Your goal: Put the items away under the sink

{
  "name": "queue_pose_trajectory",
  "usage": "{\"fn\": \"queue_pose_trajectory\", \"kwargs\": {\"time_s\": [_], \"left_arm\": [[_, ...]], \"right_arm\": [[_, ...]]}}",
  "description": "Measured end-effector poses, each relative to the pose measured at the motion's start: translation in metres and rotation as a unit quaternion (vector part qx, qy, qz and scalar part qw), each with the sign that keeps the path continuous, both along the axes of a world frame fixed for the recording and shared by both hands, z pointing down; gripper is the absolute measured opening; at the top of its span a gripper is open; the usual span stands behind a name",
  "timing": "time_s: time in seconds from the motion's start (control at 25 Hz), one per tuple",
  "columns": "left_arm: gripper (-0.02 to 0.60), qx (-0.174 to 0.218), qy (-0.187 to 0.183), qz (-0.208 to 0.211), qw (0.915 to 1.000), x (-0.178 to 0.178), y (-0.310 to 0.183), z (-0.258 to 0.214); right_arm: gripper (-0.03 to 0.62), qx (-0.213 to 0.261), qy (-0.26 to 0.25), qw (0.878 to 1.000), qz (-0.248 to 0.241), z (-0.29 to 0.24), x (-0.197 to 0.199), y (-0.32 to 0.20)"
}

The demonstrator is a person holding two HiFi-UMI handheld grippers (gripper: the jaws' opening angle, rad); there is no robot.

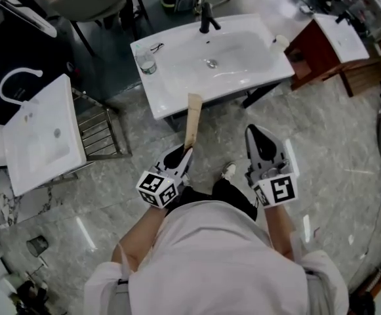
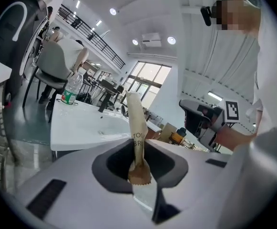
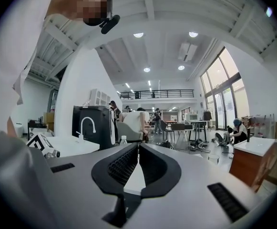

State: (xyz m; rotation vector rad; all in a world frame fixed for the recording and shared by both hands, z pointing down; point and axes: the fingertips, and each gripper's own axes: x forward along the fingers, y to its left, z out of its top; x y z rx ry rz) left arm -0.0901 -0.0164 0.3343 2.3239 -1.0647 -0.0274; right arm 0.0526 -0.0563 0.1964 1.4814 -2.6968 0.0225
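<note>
Pinching slim kraft-paper packet [image 2: 135, 123] in left tongs [image 2: 138, 168], right tongs [image 3: 137, 149] pressed together, glossy white sink [image 1: 172, 92].

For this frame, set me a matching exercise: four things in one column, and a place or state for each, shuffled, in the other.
Things:
1 left gripper
2 right gripper
3 water bottle
4 tap

Place or state:
A shut, nothing in it
B standing on a back corner of the sink
C shut on a tan paper packet
D black, middle of the sink's back edge

Pairs: 1-C, 2-A, 3-B, 4-D
</note>
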Motion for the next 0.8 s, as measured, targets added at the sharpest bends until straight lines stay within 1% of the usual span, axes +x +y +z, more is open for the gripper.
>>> {"fn": "queue_pose_trajectory", "kwargs": {"time_s": [0.08,0.16,0.24,0.36,0.48,0.6,0.8], "left_arm": [[0.064,0.006,-0.002,0.003,1.0,0.012,-0.004,-0.005],[0.064,0.005,-0.014,0.003,0.9999,0.018,-0.009,-0.004],[0.064,0.003,-0.018,-0.009,0.9998,0.023,-0.021,0.002],[0.064,0.013,-0.026,-0.03,0.9991,0.032,-0.039,0.01],[0.064,0.015,-0.038,-0.034,0.9986,0.045,-0.051,0.022],[0.064,0.01,-0.044,-0.032,0.9985,0.058,-0.058,0.032],[0.064,0.003,-0.046,-0.04,0.9981,0.068,-0.066,0.049]], "right_arm": [[0.037,-0.004,0.003,1.0,-0.01,0.002,0.012,-0.008],[0.037,-0.008,0.003,1.0,-0.014,0.006,0.021,-0.016],[0.037,-0.01,0.002,1.0,-0.015,0.009,0.03,-0.026],[0.037,-0.015,0.006,1.0,-0.015,0.02,0.043,-0.041],[0.037,-0.03,0.004,0.999,-0.012,0.037,0.056,-0.051],[0.037,-0.037,0.001,0.999,-0.014,0.046,0.063,-0.059],[0.037,-0.058,0.016,0.998,-0.026,0.067,0.068,-0.074]]}}
